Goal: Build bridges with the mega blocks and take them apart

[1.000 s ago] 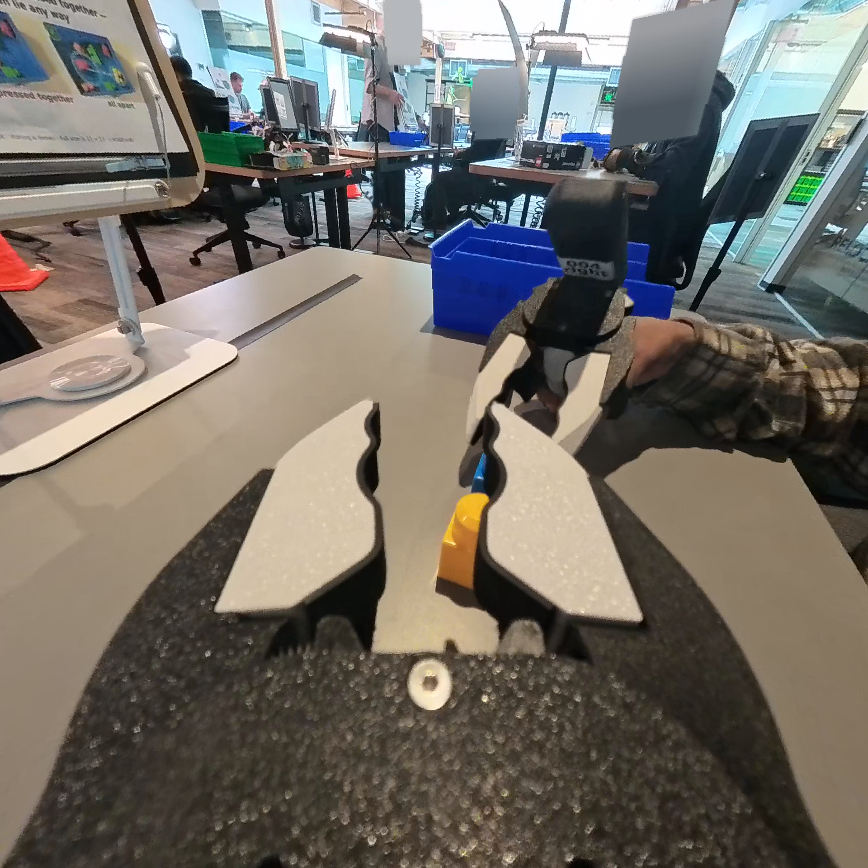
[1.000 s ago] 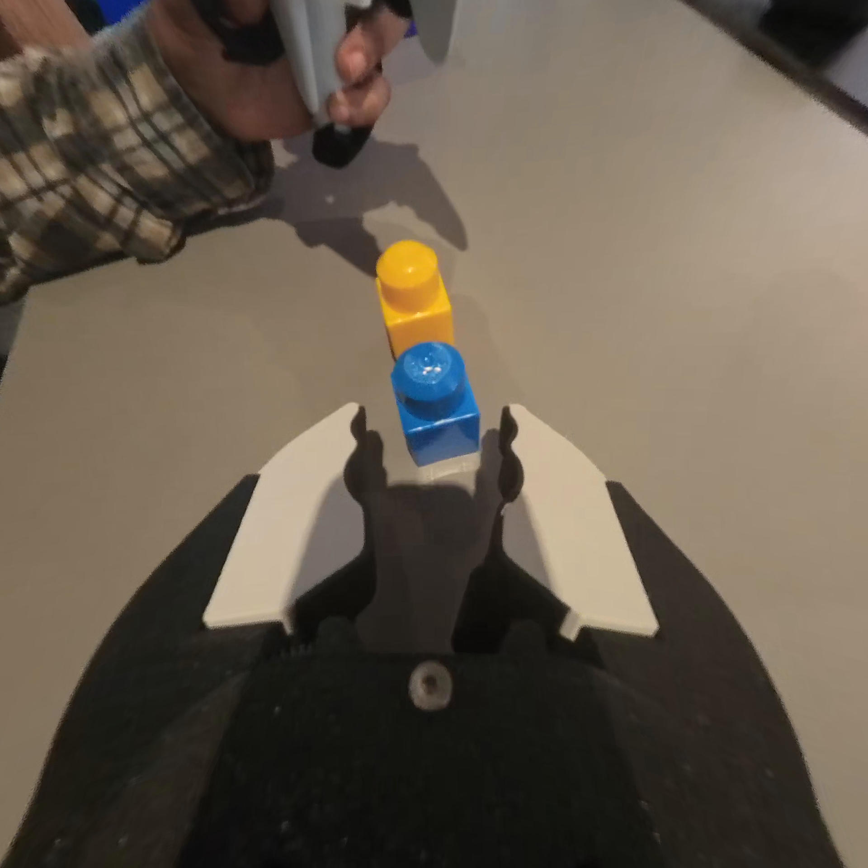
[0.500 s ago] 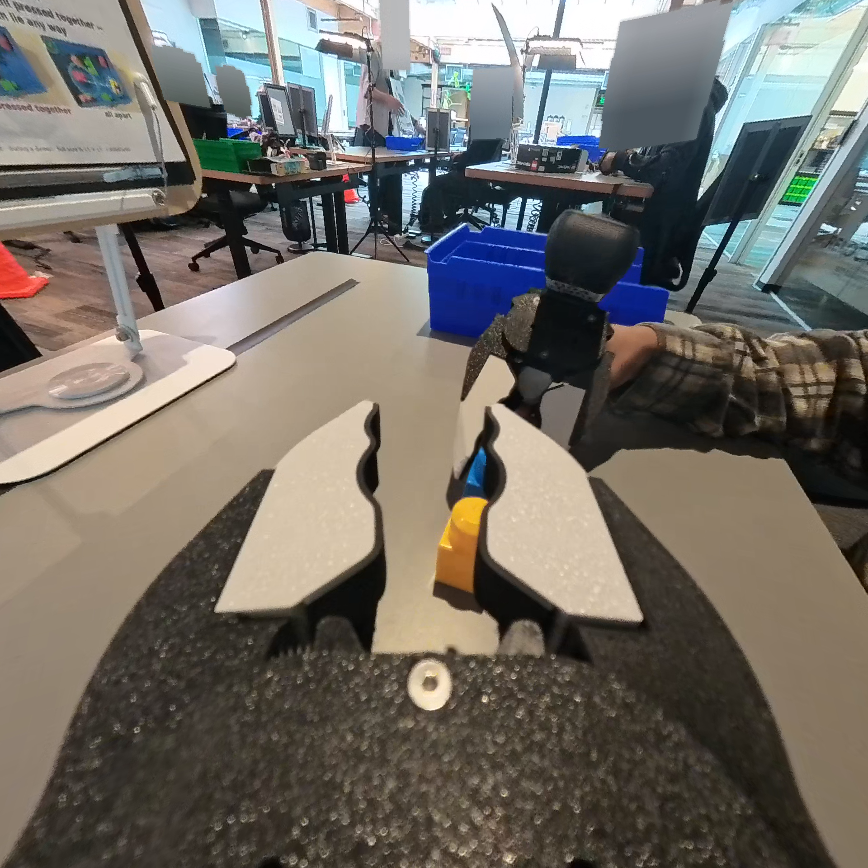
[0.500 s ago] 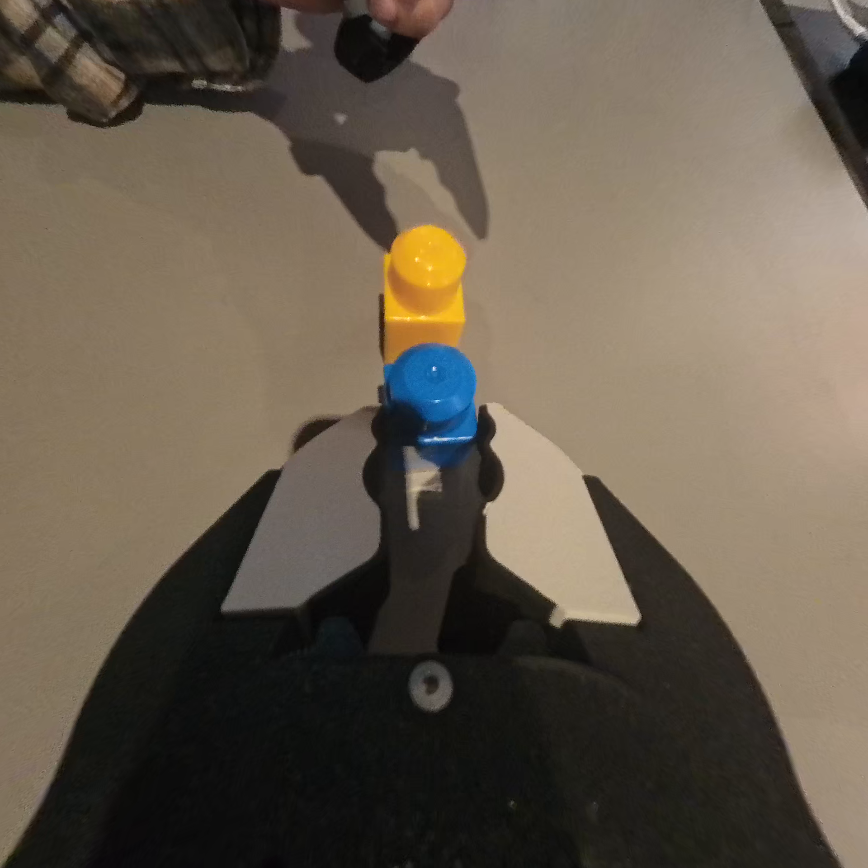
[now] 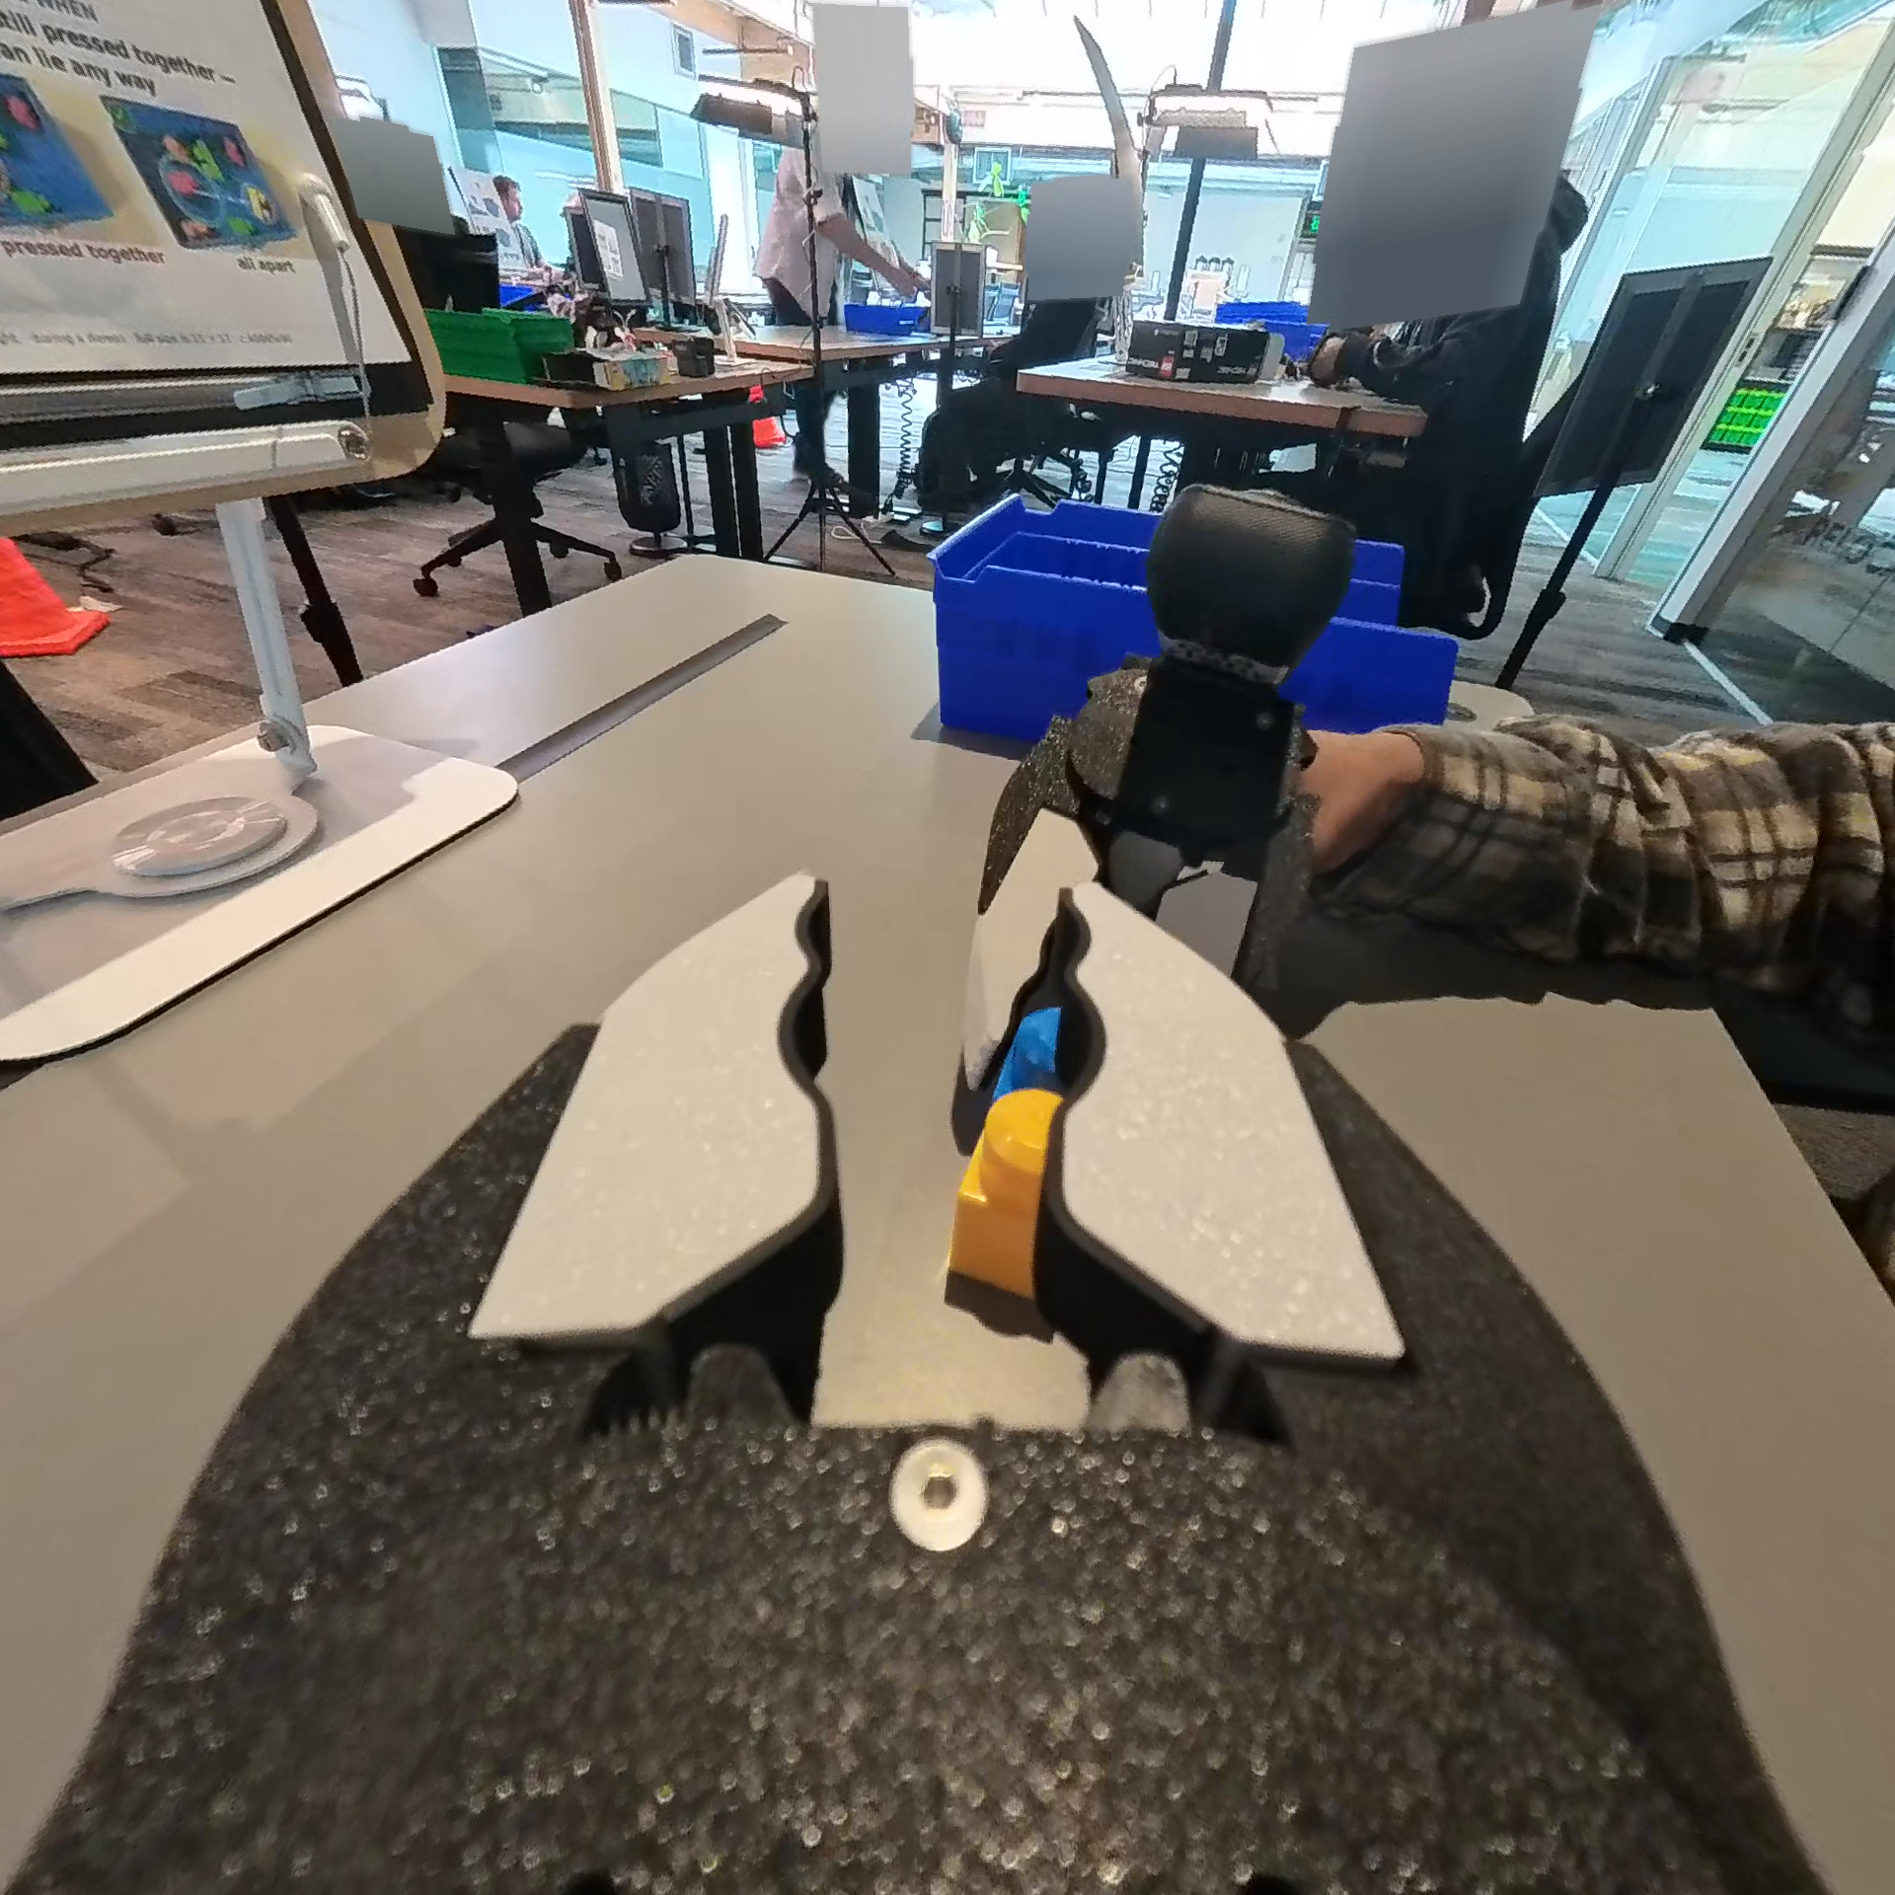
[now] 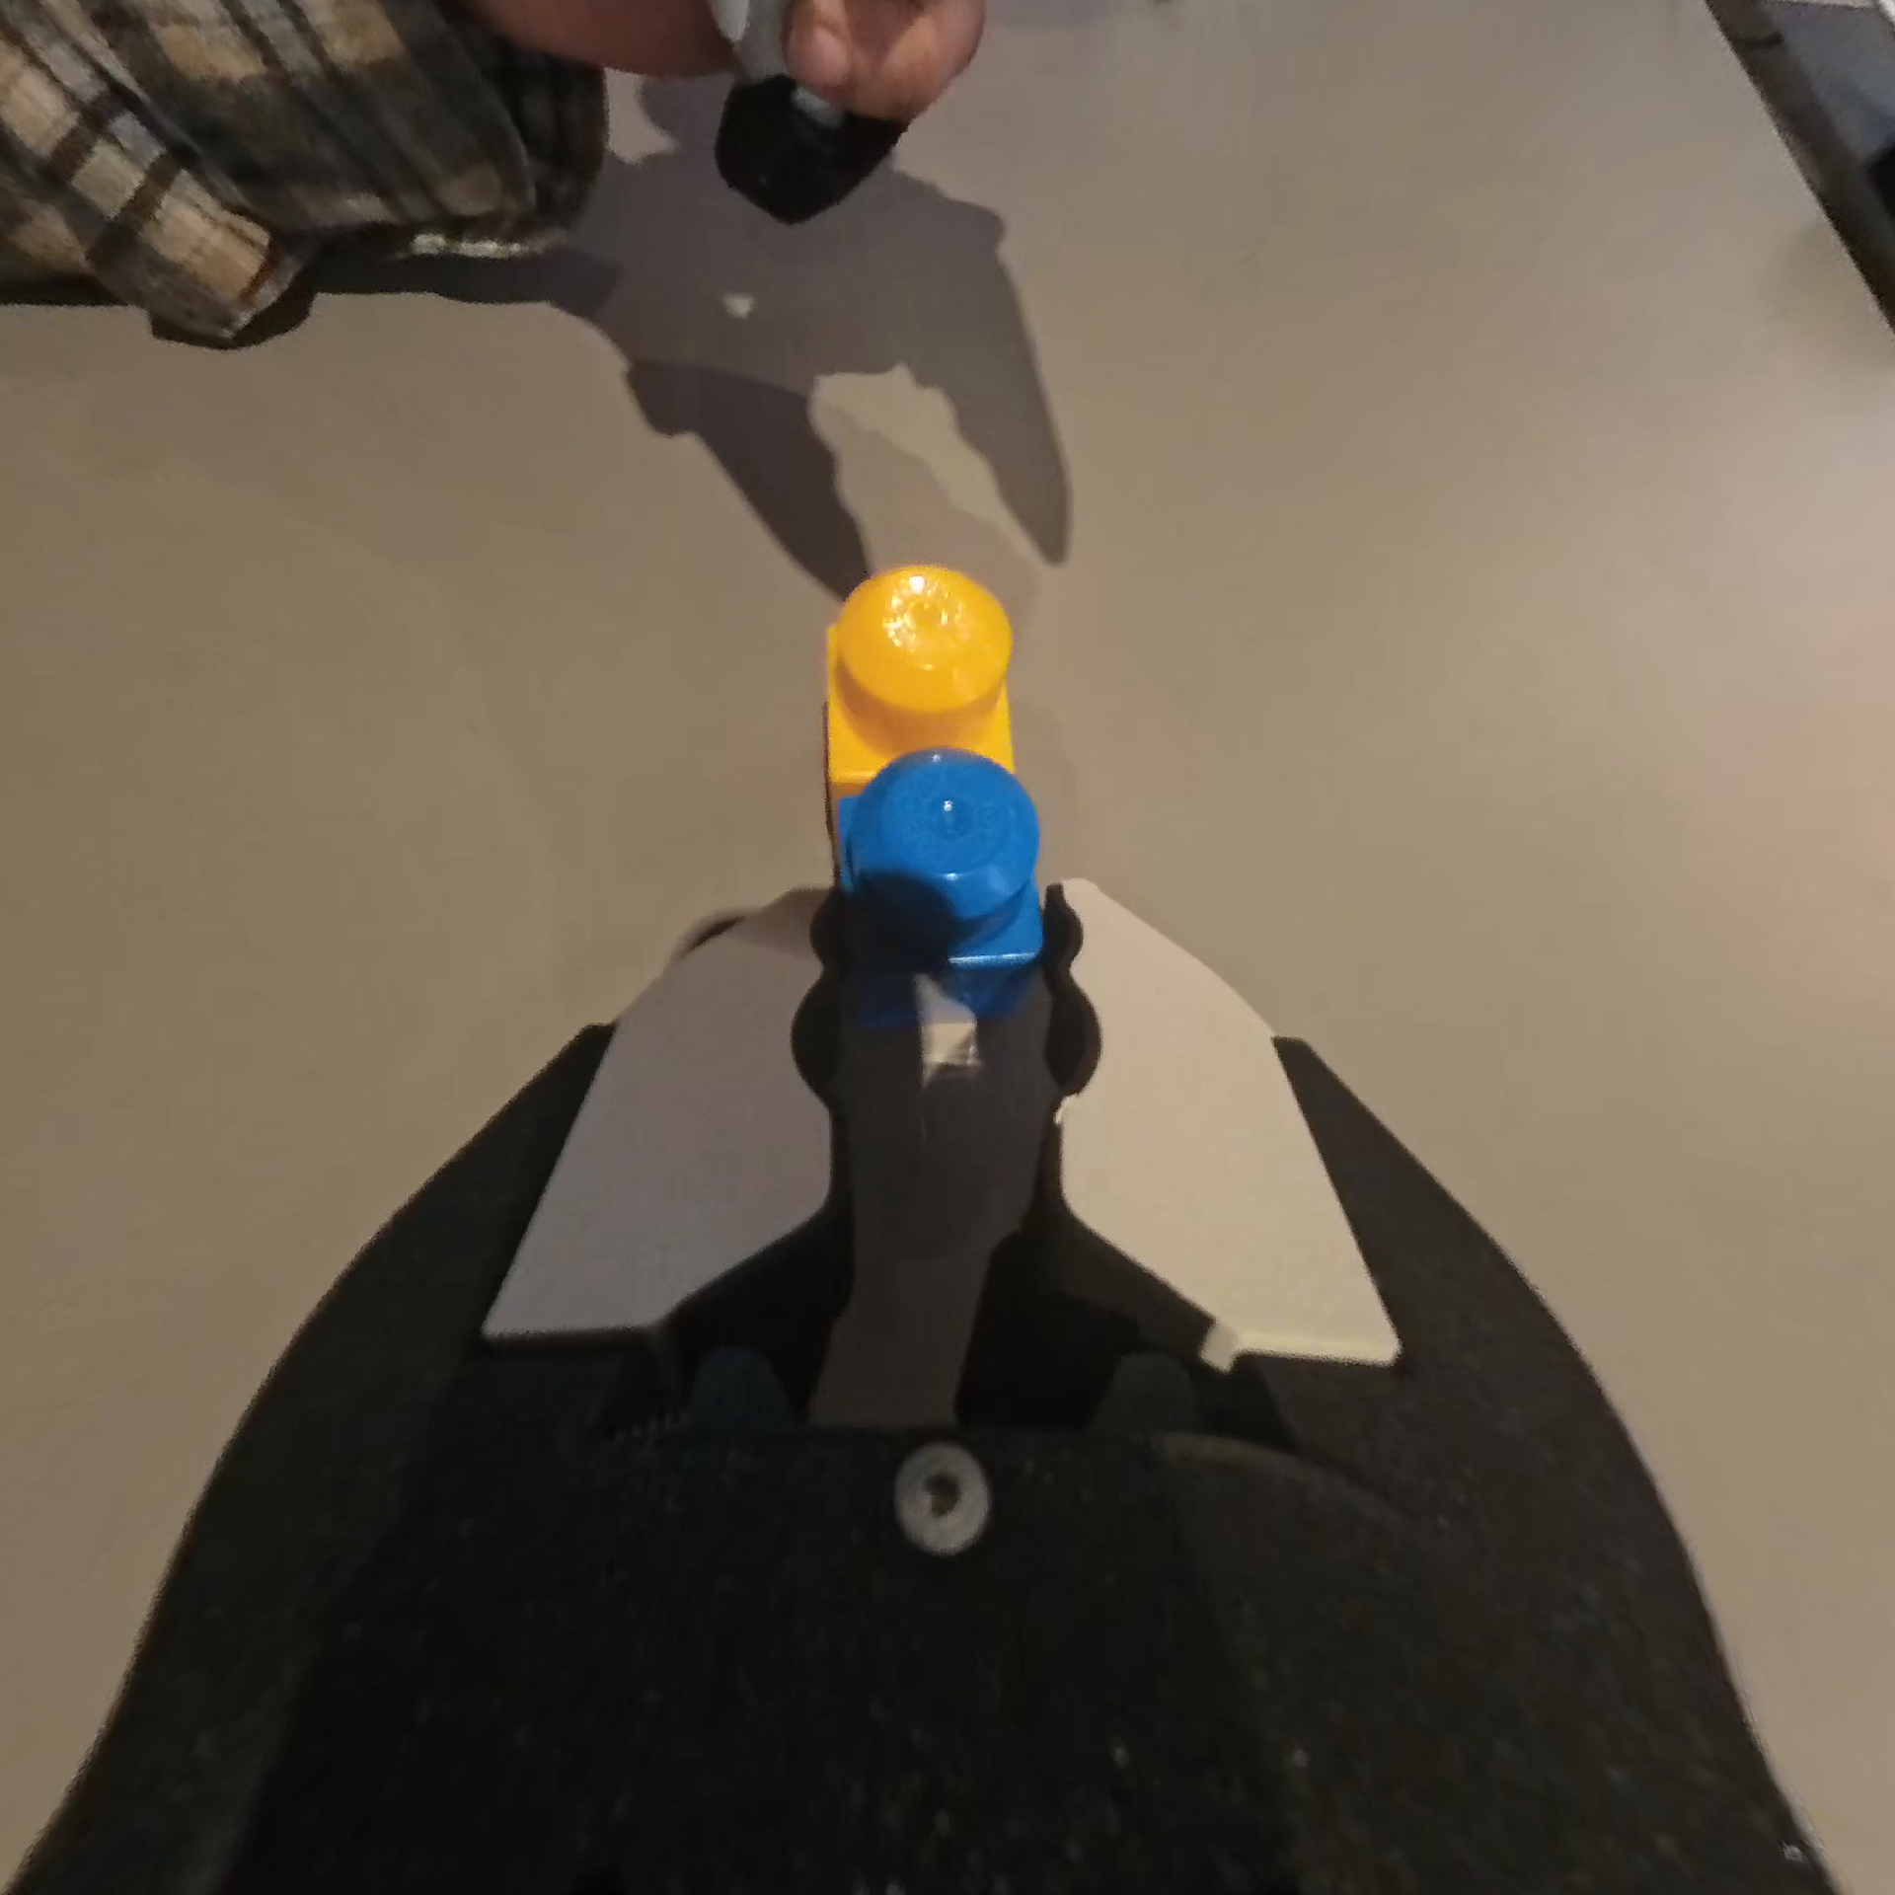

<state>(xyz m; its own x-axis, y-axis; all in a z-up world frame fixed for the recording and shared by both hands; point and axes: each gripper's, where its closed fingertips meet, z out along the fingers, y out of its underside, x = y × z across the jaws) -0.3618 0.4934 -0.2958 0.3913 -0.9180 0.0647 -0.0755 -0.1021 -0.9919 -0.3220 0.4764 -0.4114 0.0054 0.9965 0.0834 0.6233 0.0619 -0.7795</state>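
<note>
On the far left of the left wrist view, a white stand base (image 5: 308,810) sits on the grey table (image 5: 615,820), its thin post carrying a tilted board with a printed sheet (image 5: 154,174). Farther right, at the table's far edge, is a blue bin (image 5: 1036,656).

Near the middle, the left gripper (image 5: 943,949) has its 2 white fingers spread wide, nothing between the tips. The yellow block (image 5: 1000,1195) stands upright on the table just inside the right-hand finger, close to its inner edge (whether it touches cannot be told). Directly beyond it is the blue block (image 5: 1031,1051), mostly hidden, with the 2 blocks side by side and touching.

The right gripper (image 5: 1025,974) comes in from the far right, tilted down toward the blue block, held by a hand (image 5: 1354,800) in a plaid sleeve (image 5: 1641,841).

In the right wrist view, the plaid sleeve (image 6: 226,154) and the other hand (image 6: 851,41) show at the far top left. In the centre, the yellow block (image 6: 918,687) stands farther off and the blue block (image 6: 943,882) nearer, each with 1 round stud on top. The right gripper (image 6: 943,923) has its fingers drawn in narrowly against the 2 sides of the blue block, pinching it while it rests on the table (image 6: 1436,718).
</note>
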